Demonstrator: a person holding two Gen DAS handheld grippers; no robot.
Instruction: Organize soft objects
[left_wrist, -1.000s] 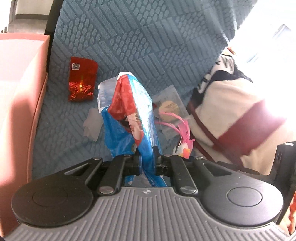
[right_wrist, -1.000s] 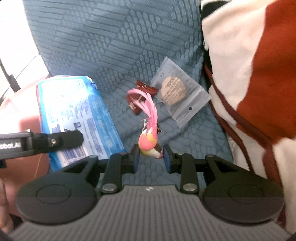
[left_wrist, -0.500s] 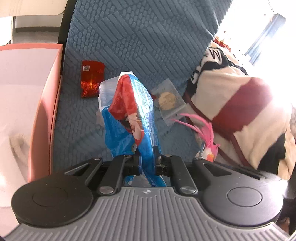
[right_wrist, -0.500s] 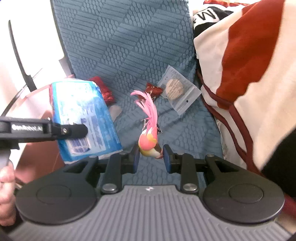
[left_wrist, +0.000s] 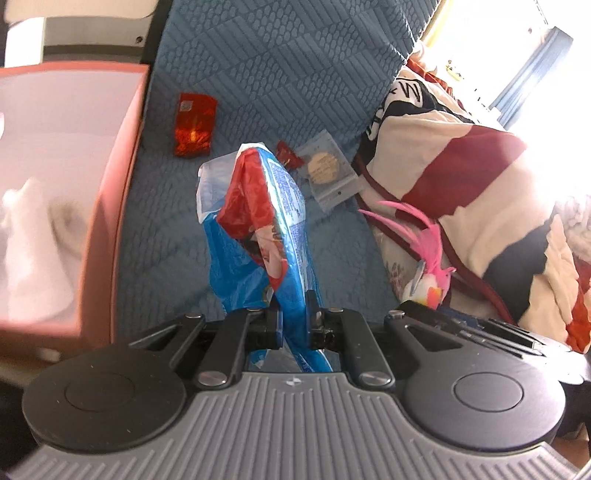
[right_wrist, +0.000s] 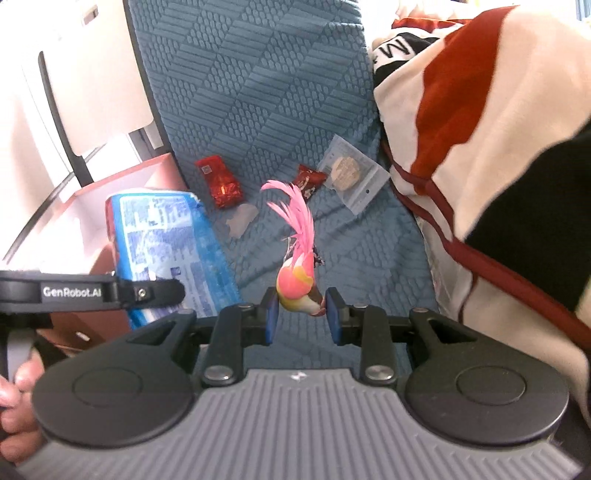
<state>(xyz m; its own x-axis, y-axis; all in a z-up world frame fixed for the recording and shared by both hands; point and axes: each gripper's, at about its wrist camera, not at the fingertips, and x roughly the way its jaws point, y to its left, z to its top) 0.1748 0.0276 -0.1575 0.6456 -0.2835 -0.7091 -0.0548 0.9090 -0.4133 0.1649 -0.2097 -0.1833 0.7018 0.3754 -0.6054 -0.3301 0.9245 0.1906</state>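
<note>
Lifting both loads clear of the blue quilted cover (left_wrist: 258, 74), you have swung them toward the pink box (left_wrist: 122, 155), which now fills more of the left view — drop-off looks close. Your left gripper (left_wrist: 294, 314) pinches the blue snack bag (left_wrist: 258, 229); your right gripper (right_wrist: 301, 314) clamps the pink feathered bird (right_wrist: 297, 280). Only the right view shows the clear scrap (right_wrist: 242, 221) left behind.

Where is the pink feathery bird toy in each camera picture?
Left wrist view: the pink bird toy is at right of centre, beside the blue snack bag.
Right wrist view: the bird is at the centre, pinched in the right claw.
Shared landmark: the clear packet with a round biscuit on the blue cover.
</note>
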